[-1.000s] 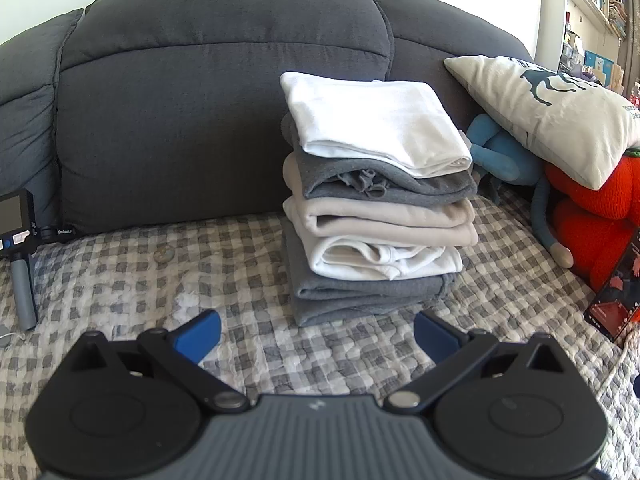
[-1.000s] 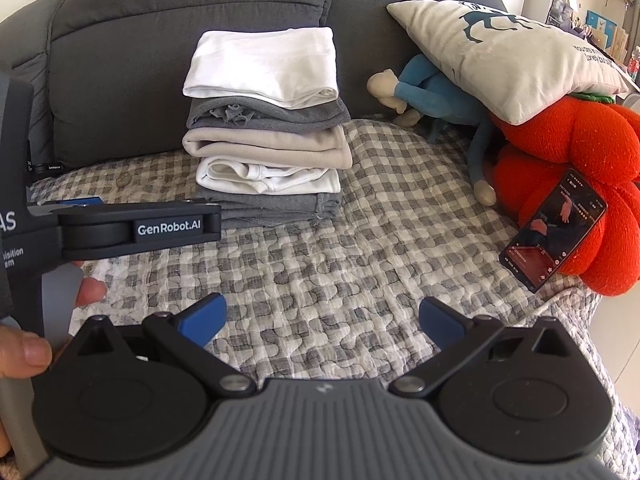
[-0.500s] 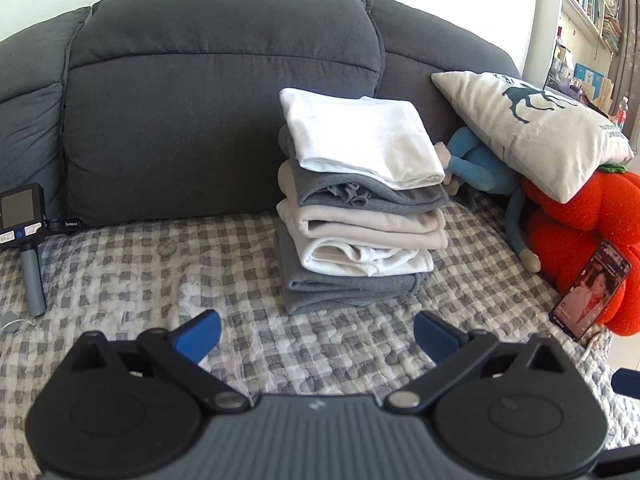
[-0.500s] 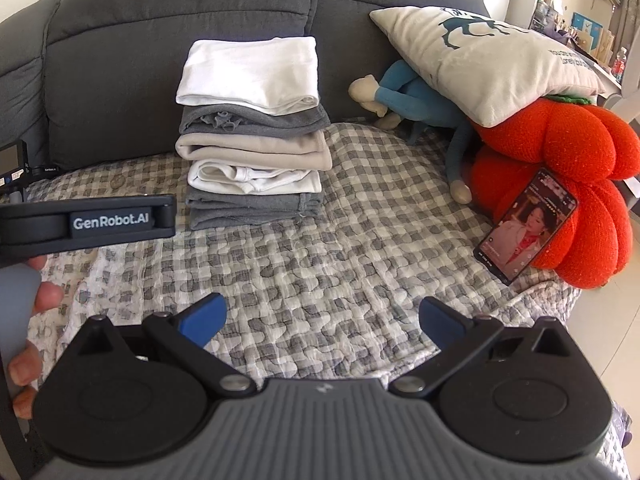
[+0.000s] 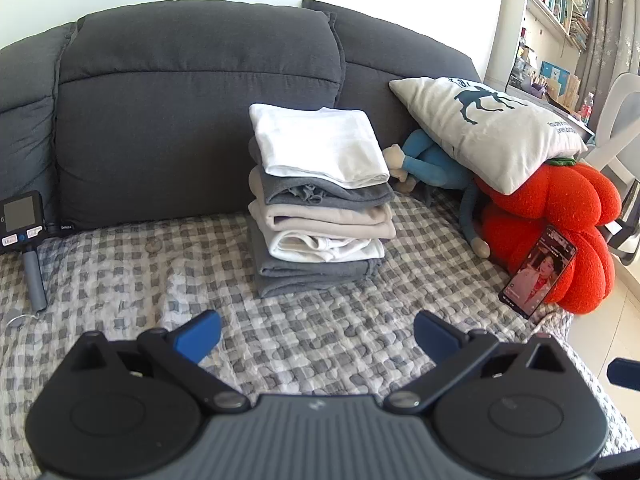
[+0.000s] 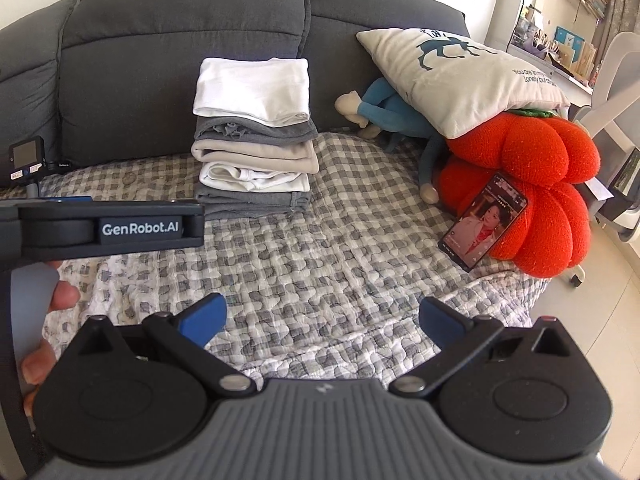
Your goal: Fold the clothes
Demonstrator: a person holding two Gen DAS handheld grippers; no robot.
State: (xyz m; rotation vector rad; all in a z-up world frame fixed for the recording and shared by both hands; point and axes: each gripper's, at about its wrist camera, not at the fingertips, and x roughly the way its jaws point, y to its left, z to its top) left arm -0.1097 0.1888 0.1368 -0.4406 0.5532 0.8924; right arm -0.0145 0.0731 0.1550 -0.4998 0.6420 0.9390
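Left gripper (image 5: pixel 316 334): blue-tipped fingers spread wide, nothing between them, hovering over the checked quilt (image 5: pixel 320 340).
Right gripper (image 6: pixel 322 316): fingers splayed too and holding nothing (the other tool's black body crosses this view at the left, a hand (image 6: pixel 48 320) wrapped round its handle).
Quilt: grey-and-white checks, covering the sofa seat.
Phone (image 6: pixel 482 222): screen lit, propped against the red pumpkin plush (image 6: pixel 536 184) at the right edge.
Stack of folded clothes (image 5: pixel 320 208): five layers, sitting on the quilt against the sofa back (image 5: pixel 192 120); white on top, then dark grey, beige, white, grey at the bottom.
Blue monkey plush (image 5: pixel 432 160): tucked just right of the stack, under the deer-print pillow (image 5: pixel 492 128).
Small camera on a handle (image 5: pixel 22 224): far left, lying by the backrest.
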